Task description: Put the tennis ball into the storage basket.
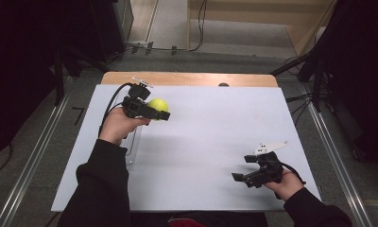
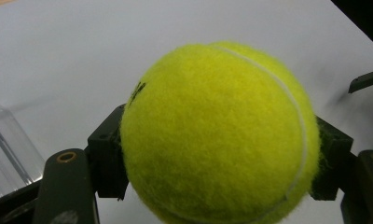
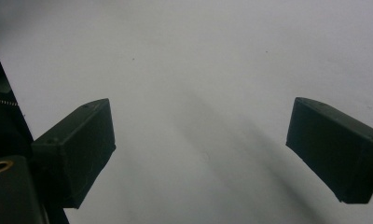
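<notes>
The left gripper, black and two-jawed with a cable trailing back over the hand, is clenched on a fuzzy yellow-green tennis ball, and in the left gripper view the ball sits squarely between the two dark pads, one pressing on each flank, its white seam curving down the side and a scrap of black print showing near the top. From where I stand the grasp looks sound: the pads bite around the ball's widest part, not near an edge. To do this carry well, I'd say the hand should keep the squeeze even and travel level and unhurried, since a round felt ball can roll out of flat pads if the wrist twists or the jaws slacken. The ball is held over the far left part of the white sheet-covered table, just beyond a clear plastic tray lying by the left wrist. Well apart, near the front right of the table, the right gripper is released, its jaws standing wide with nothing between them, only bare white surface under them in the right gripper view.
</notes>
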### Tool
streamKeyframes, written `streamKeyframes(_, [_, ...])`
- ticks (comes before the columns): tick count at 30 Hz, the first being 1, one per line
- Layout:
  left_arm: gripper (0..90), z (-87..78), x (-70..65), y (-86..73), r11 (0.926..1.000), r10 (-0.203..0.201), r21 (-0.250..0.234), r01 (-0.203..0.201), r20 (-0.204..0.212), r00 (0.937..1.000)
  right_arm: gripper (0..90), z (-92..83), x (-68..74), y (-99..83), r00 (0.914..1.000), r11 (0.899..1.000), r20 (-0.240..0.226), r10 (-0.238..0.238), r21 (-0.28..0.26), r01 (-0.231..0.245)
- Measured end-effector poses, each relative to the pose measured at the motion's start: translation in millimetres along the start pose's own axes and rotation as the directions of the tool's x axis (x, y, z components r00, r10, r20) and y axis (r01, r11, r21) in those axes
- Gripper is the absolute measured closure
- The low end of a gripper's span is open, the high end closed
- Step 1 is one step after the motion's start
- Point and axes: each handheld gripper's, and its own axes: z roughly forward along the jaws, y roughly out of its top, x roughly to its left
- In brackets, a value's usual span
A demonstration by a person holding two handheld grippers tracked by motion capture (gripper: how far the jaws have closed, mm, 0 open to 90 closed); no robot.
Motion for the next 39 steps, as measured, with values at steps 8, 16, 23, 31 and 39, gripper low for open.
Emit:
streamKeyframes(8, [26.8,-5.9,8.6,-3.0,0.9997,-0.021,-0.01,0.021,-0.021,0.9996,6.0,0.1,-0.2,-0.2,1.0,1.0,0.0,0.002,0.0,-0.002])
streamKeyframes(16, [26.7,-11.5,16.3,-7.2,0.9991,-0.04,-0.015,0.039,-0.054,0.9978,6.0,0.5,-0.6,-0.1,1.0,1.0,0.0,0.005,0.001,-0.005])
streamKeyframes(23, [26.8,-20.5,25.5,-11.6,0.9972,-0.07,-0.031,0.068,-0.081,0.9943,6.0,0.3,-1.0,-0.3,1.0,1.0,-0.001,0.007,0.001,-0.007])
streamKeyframes(31, [26.7,-24.1,31.4,-14.9,0.9959,-0.087,-0.034,0.084,-0.107,0.9904,6.0,0.6,-1.3,-0.1,1.0,1.0,0.0,0.009,0.0,-0.009])
streamKeyframes(39, [26.7,-27.3,38.7,-19.0,0.994,-0.108,-0.031,0.105,-0.144,0.9836,6.0,0.7,-1.5,0.1,1.0,1.0,0.0,0.008,-0.001,-0.008])
